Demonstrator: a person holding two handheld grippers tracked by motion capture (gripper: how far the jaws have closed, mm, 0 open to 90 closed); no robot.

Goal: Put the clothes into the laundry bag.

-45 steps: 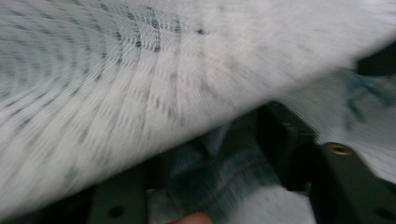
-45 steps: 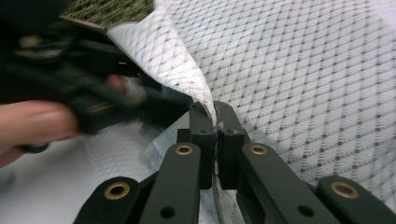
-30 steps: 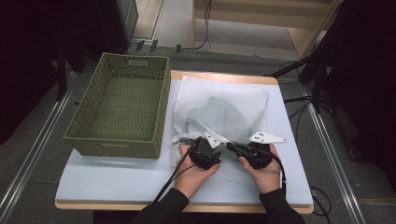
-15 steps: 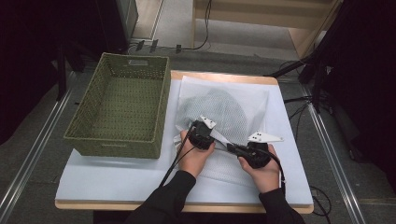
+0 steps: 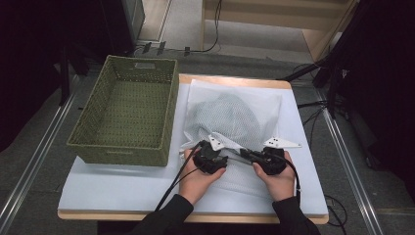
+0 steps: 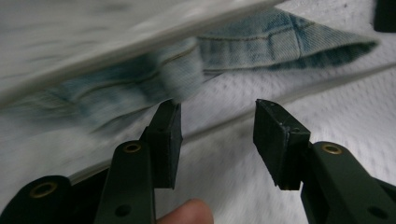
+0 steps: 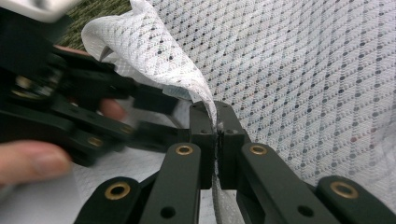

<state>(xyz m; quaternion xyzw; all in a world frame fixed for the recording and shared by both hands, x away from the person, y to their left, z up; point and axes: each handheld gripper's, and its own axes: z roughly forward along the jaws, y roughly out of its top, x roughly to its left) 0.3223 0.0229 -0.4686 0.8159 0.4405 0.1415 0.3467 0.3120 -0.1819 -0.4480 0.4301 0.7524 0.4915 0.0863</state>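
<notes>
A white mesh laundry bag [image 5: 235, 115] lies flat on the table, with a light-blue denim garment [image 6: 261, 42] inside it. My right gripper [image 5: 246, 155] is at the bag's near edge, shut on a fold of the mesh [image 7: 159, 51]; in the right gripper view its jaws [image 7: 215, 116] pinch the fabric between them. My left gripper [image 5: 230, 156] is just to its left, facing it. In the left gripper view it [image 6: 217, 116] stands open over the mesh, close below the denim, with nothing between the pads.
A green woven basket [image 5: 169, 112] stands empty at the table's left, its side close to the bag. A pale cloth [image 5: 117, 188] covers the table. Cables trail off the front edge [image 5: 171, 188].
The left gripper reached away into the bag and has drawn back beside the right gripper. The bag, bunched a second ago, now lies spread toward the far edge. The right gripper kept its hold.
</notes>
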